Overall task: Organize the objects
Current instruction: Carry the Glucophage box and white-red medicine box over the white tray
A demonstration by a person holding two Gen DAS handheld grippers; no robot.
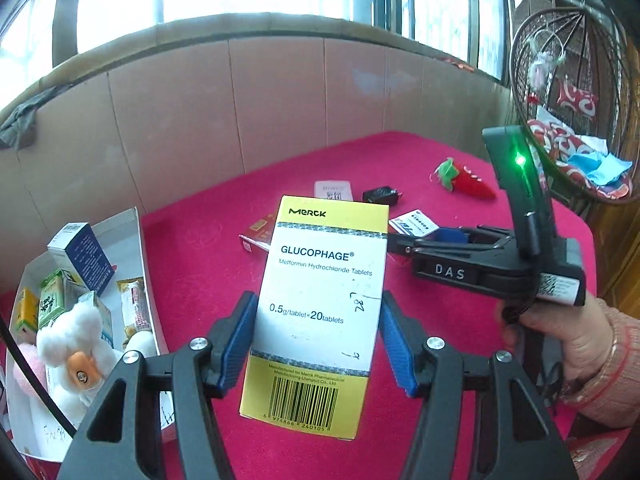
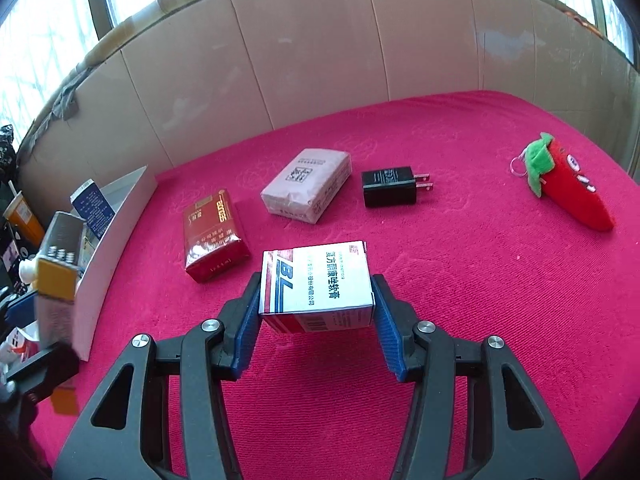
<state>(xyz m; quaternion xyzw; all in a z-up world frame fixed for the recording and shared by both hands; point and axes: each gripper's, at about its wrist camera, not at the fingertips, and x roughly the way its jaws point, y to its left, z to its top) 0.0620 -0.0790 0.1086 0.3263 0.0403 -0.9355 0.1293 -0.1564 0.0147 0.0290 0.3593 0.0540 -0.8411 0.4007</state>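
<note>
My left gripper [image 1: 318, 320] is shut on a yellow and white Glucophage tablet box [image 1: 324, 280], held upright above the red tablecloth [image 1: 208, 264]. In the right wrist view that box [image 2: 56, 280] is a blur at the left edge. My right gripper [image 2: 316, 292] is shut on a small white ointment box [image 2: 316, 280] with red and blue print, its blue pads [image 2: 386, 320] pressing both sides just above the cloth. The left wrist view shows the right gripper [image 1: 404, 240] from the side, in a person's hand [image 1: 560, 340]. An open white carton [image 1: 136, 248] stands at the table's left.
The carton [image 2: 116, 248] holds several small boxes and plush toys [image 1: 76, 344]. On the cloth lie a red cigarette pack [image 2: 214, 236], a pink wrapped packet [image 2: 308, 184], a black plug charger [image 2: 390, 186] and a strawberry plush [image 2: 568, 184]. A wicker chair [image 1: 572, 92] stands beyond the right edge.
</note>
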